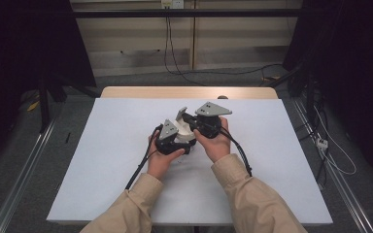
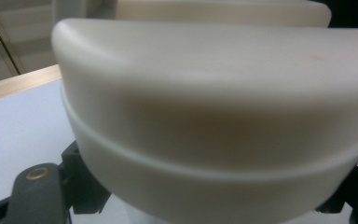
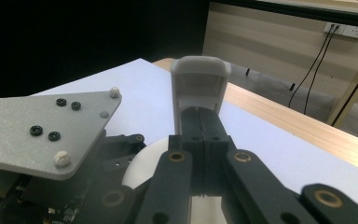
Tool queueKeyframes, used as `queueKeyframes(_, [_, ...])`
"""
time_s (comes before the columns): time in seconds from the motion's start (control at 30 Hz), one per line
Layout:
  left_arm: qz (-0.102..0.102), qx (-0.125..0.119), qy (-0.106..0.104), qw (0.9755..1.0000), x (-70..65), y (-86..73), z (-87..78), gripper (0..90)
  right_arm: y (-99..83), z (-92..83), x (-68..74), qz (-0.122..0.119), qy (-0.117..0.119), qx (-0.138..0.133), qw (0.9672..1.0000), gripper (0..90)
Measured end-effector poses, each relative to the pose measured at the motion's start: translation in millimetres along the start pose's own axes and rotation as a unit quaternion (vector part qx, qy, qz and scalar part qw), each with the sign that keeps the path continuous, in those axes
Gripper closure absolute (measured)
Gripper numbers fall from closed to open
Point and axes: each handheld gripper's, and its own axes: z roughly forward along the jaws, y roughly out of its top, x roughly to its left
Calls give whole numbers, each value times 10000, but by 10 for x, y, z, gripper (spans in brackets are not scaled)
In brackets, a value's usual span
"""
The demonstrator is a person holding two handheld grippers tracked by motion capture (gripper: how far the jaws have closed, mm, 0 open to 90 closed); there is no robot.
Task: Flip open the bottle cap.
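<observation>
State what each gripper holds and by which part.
Left gripper is clamped on the cream case's body; right gripper pinches its raised lid.

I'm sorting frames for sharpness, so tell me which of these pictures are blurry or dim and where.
High view: evenly lit white table cover, dark surroundings, mild softness. Left gripper view: the smooth cream plastic container sits so close that it is out of focus, with a brownish shadow across its middle. Right gripper view: the white plastic flap is fairly sharp, the grey three-cornered plate soft, the left background black.
</observation>
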Motion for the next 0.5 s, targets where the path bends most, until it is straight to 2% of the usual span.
queueKeyframes(0.5, [-17, 3, 27, 10000, 0, 0, -2, 188, 51, 99, -6, -29, -33, 6, 10000, 900])
